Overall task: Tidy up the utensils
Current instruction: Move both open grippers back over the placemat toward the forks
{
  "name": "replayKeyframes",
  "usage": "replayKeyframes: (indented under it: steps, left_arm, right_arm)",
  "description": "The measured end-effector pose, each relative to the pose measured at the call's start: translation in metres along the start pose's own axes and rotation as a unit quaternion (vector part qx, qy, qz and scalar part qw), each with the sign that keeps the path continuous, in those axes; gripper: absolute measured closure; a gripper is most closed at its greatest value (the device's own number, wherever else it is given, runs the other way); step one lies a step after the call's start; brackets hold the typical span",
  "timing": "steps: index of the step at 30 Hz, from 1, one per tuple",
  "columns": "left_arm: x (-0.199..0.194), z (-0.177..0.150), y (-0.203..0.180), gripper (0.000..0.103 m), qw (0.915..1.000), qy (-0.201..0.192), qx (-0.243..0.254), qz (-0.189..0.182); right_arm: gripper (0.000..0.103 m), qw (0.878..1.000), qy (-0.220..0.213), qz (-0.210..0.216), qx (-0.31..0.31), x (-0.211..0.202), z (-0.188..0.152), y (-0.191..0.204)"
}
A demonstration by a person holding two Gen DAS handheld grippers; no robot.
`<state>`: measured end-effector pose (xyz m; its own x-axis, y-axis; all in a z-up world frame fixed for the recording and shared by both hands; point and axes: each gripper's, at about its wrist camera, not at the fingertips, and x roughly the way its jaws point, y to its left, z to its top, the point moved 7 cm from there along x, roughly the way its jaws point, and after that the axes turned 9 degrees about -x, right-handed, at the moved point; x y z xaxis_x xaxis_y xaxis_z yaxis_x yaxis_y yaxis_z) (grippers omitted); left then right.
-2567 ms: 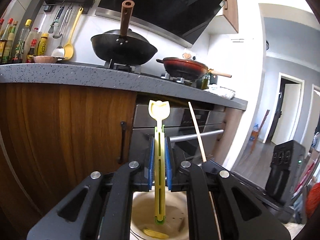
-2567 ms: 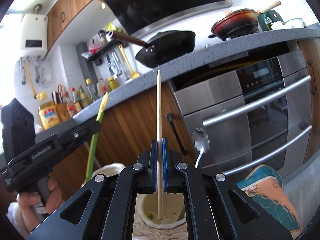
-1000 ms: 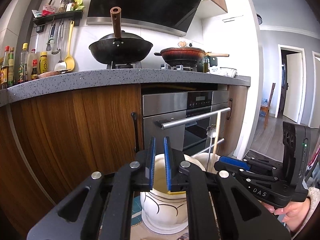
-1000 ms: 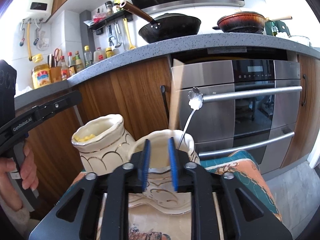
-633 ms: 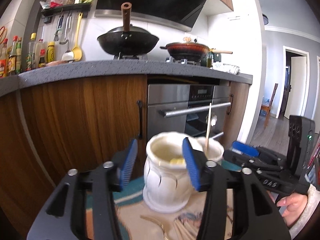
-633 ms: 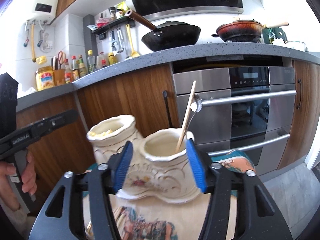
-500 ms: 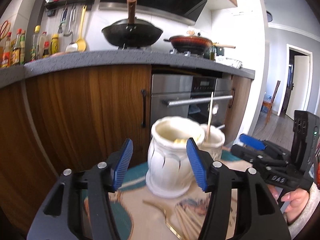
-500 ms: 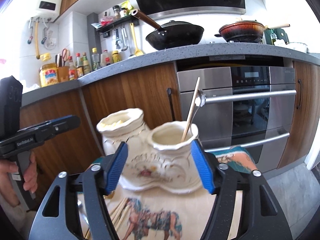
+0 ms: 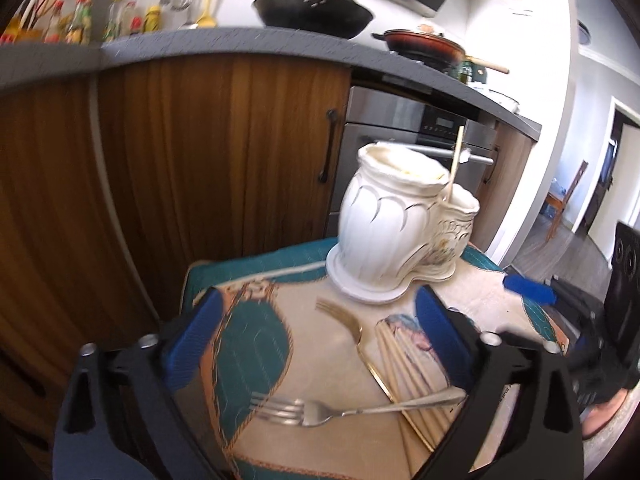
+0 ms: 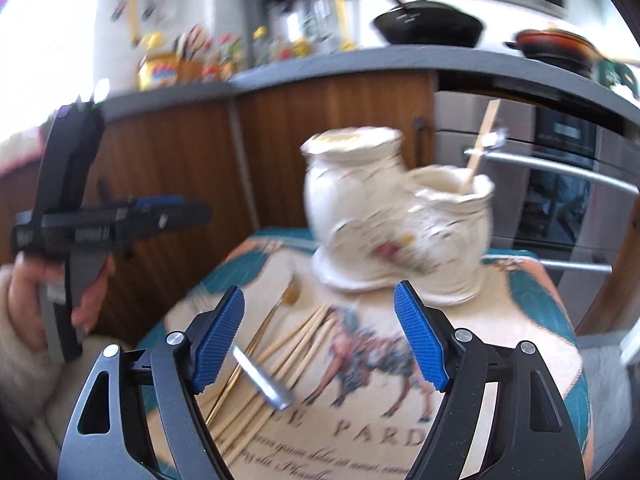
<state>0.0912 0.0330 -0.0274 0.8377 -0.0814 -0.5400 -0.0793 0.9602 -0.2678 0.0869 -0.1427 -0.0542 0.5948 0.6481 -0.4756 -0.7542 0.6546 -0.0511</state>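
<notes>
Utensils are seen scattered on a printed woven cloth [image 9: 256, 344] just in front of a glazed cream ceramic holder [image 9: 384, 224], the landmark of the scene. The holder is formed of two joined pots on one shared base: a taller ribbed pot [image 10: 352, 184] with gilt lines, in which something yellow can just be made out, and a lower, floral-painted pot [image 10: 452, 224], in which a single pale wooden chopstick [image 9: 455, 164] leans beside a silver utensil whose tip [image 10: 494, 138] shows above the rim. In front of the holder a slim gold fork [image 9: 352, 332] lies with its tines pointed toward the base; beside it a bundle of wooden chopsticks [image 9: 404, 364] is fanned out, and a silver fork [image 9: 316, 410] is laid across them, nearest the camera. The left gripper [image 9: 316, 332] is held over these pieces, its blue ribbed pads opening wide with nothing pressed between them. The right gripper [image 10: 318, 334], to the holder's front as well, is likewise opening, nothing gripped. Behind the holder stand wood-grain cabinet doors [image 9: 200, 152] and a steel oven [image 10: 560, 184] under a grey speckled counter [image 9: 240, 46], on which a black wok [image 9: 312, 12] rests.
</notes>
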Motion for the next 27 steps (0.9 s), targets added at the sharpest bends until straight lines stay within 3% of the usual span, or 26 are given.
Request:
replayKeyframes:
  steps: [9,15,20,27]
  left_arm:
    - [0.01,-0.017,0.022,0.006,0.9991,0.007,-0.03,-0.03]
    - [0.02,-0.025,0.03,0.006,0.9984,0.015,-0.028,-0.046]
    - [0.026,-0.025,0.042,0.006,0.996,0.02,-0.06,-0.063]
    - [0.029,-0.025,0.041,0.006,0.9969,0.017,-0.053,-0.056]
  right_arm:
    - [0.027,0.988,0.081,0.051,-0.123,0.038,-0.007,0.078]
    - [0.048,0.969,0.139,0.064,-0.193,0.069,-0.013,0.108]
    - [0.06,0.954,0.187,0.073,-0.222,0.09,-0.019,0.115]
    - [0.076,0.947,0.221,0.09,-0.215,0.103,-0.021,0.11]
